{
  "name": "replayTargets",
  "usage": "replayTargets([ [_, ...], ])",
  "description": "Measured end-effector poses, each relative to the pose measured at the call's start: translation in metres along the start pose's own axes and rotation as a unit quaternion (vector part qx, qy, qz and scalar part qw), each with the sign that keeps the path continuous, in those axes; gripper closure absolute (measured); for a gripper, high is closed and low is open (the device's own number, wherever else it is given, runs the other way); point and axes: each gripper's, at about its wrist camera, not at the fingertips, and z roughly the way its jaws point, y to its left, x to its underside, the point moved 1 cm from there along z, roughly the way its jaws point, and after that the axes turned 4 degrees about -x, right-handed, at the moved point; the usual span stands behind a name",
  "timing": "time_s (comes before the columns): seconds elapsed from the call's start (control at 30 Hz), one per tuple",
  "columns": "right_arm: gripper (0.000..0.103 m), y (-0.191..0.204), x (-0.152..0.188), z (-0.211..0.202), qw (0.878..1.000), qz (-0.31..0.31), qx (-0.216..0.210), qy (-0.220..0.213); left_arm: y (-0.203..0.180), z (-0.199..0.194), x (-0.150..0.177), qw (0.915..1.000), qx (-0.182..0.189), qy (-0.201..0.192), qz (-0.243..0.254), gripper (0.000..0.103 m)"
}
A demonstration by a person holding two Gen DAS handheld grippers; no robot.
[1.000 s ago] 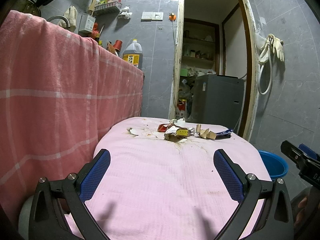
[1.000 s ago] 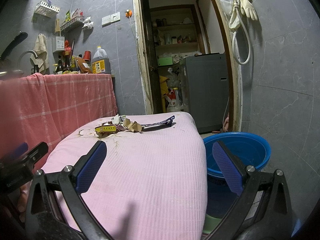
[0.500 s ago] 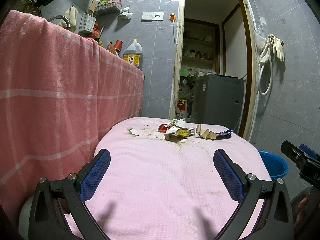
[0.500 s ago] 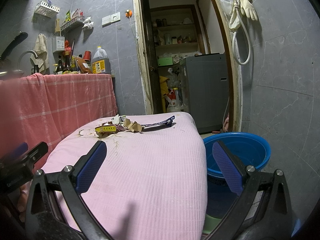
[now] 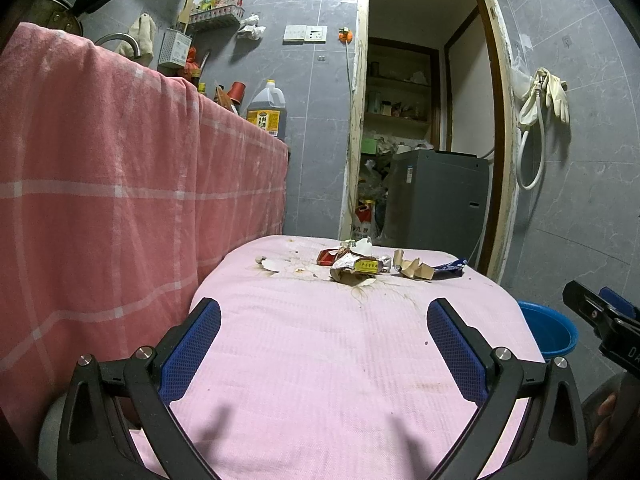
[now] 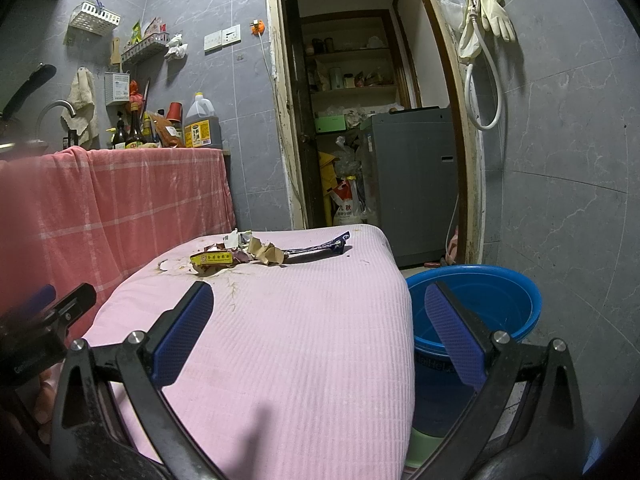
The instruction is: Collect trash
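Nearest: my left gripper [image 5: 324,334], fingers spread wide with nothing between them, above the near half of the desk [image 5: 320,360] and its pink ribbed cover. My right gripper [image 6: 318,316], likewise parted and holding nothing, hangs over the desk's right edge; its right finger [image 6: 454,336] overlaps the blue basin [image 6: 500,300].

Blue basin: on the floor just beside the desk, at 3 o'clock of the cover, mouth up. What lies inside I cannot tell.

Far end of the desk, 12 o'clock from both grippers: the trash pile [image 5: 356,266], well apart from either set of fingers. Contents: a yellow-labelled box [image 6: 212,258], crumpled brown paper [image 6: 266,254], a red wrapper [image 5: 326,256], white scraps, and a dark blue wrapper [image 6: 320,246] stretching toward 2 o'clock. Brown stains mark the cover around it.

At 9 o'clock: a red checked cloth [image 5: 120,200] hanging from the counter.

Farthest: a doorway with a grey appliance [image 6: 412,176] inside.
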Motion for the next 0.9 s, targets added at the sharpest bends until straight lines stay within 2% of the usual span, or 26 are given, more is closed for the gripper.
replayTargets([
  [0.9, 0.000, 0.0001, -0.0001, -0.0003, 1.000, 0.000, 0.000, -0.001, 0.0019, 0.0004, -0.0004, 1.0000, -0.003, -0.002, 0.001, 0.002],
])
